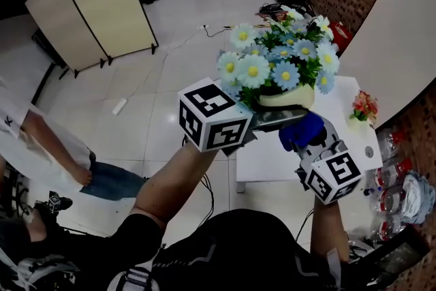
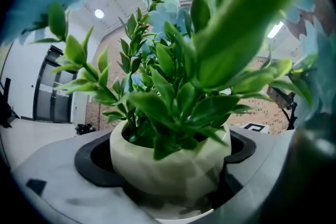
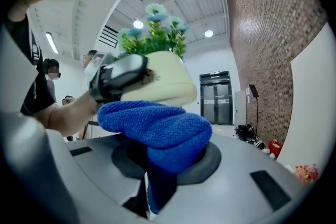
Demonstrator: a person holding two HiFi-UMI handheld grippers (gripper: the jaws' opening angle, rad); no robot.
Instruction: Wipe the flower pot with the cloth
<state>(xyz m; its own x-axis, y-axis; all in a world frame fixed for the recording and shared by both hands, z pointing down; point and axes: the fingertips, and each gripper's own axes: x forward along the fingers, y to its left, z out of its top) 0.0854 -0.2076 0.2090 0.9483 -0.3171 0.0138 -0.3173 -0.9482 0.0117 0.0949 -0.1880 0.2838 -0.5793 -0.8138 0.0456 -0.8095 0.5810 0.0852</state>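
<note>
The flower pot [image 1: 289, 98] is cream, its daisies [image 1: 253, 70] blue and white, the cloth [image 1: 300, 130] blue.

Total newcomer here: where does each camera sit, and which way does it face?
Head view: on the person's head, facing down at flower pot, cloth, left gripper, right gripper, forearms.
Left gripper view: on that gripper, along jaws clamping the pot; no body shows.
Right gripper view: on that gripper, along jaws gripping the cloth, toward pot; left forearm shows.
All share the pot.

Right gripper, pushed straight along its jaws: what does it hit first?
The cream flower pot, just beyond the blue cloth that the right gripper holds; cloth looks pressed against it, though depth is unclear.
</note>
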